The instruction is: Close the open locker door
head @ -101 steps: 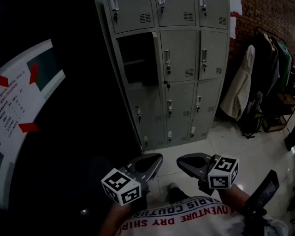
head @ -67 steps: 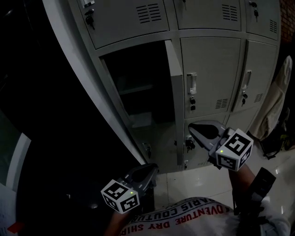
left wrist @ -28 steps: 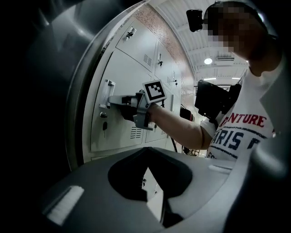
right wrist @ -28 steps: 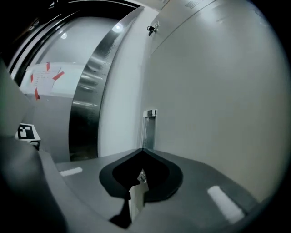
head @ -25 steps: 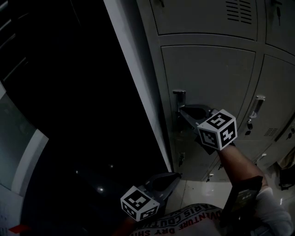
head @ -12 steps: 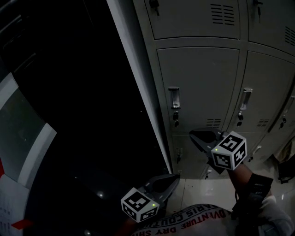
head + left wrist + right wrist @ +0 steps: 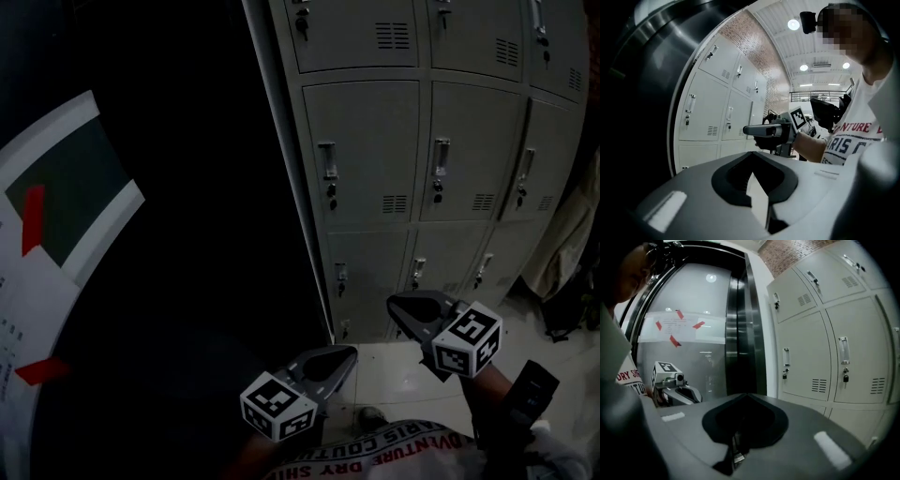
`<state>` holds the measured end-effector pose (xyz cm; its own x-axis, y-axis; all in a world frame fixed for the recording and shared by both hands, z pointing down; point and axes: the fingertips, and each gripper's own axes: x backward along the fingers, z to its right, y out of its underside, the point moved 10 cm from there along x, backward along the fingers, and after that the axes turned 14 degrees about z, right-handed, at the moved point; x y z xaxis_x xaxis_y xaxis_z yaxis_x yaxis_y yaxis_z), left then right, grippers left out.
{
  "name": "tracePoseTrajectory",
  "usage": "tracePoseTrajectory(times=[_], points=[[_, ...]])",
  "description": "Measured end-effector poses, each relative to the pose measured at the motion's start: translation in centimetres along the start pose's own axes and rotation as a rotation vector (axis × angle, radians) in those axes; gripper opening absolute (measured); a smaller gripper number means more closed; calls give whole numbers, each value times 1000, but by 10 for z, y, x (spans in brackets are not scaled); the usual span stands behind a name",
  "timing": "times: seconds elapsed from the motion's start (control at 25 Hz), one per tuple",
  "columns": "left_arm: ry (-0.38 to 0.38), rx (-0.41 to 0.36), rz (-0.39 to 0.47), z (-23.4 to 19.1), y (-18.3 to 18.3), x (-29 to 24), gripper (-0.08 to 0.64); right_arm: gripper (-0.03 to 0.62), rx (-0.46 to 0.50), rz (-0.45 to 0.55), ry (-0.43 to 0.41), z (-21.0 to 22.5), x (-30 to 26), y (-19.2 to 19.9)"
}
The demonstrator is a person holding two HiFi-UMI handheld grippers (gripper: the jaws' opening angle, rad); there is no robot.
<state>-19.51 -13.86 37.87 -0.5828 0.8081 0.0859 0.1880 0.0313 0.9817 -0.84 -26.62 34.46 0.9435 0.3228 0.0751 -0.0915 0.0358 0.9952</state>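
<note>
The grey locker door (image 7: 361, 159) in the left column, second row from the top, stands flush with its neighbours, its handle (image 7: 327, 164) and lock facing me. It also shows in the left gripper view (image 7: 701, 112) and the right gripper view (image 7: 806, 357). My right gripper (image 7: 394, 305) hangs low in front of the bottom lockers, shut and empty, clear of the door. My left gripper (image 7: 349, 354) is lower still, near my shirt, jaws together with nothing in them.
A dark glossy wall fills the left, with a white sign (image 7: 47, 234) taped in red. Coats (image 7: 562, 234) hang to the right of the lockers. Pale floor tiles (image 7: 394, 370) lie below. A dark device (image 7: 527, 401) is strapped to the right wrist.
The open door has swung shut under my right gripper. That gripper has since drawn back and down from the handle, and the view has pulled away from the lockers.
</note>
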Motion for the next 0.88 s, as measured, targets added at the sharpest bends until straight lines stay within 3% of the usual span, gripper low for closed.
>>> tracePoseTrajectory(times=[0.2, 0.4, 0.6, 0.88], points=[[53, -15, -10, 87, 5, 50, 6, -6, -34, -32, -37, -120, 71, 15], [99, -9, 6, 158, -2, 85, 6, -6, -78, -48, -21, -200, 135, 22], [151, -15, -1, 197, -7, 90, 6, -6, -53, -48, 29, -230, 176, 12], [187, -14, -21, 222, -1, 79, 5, -6, -65, -39, 87, -236, 210, 8]])
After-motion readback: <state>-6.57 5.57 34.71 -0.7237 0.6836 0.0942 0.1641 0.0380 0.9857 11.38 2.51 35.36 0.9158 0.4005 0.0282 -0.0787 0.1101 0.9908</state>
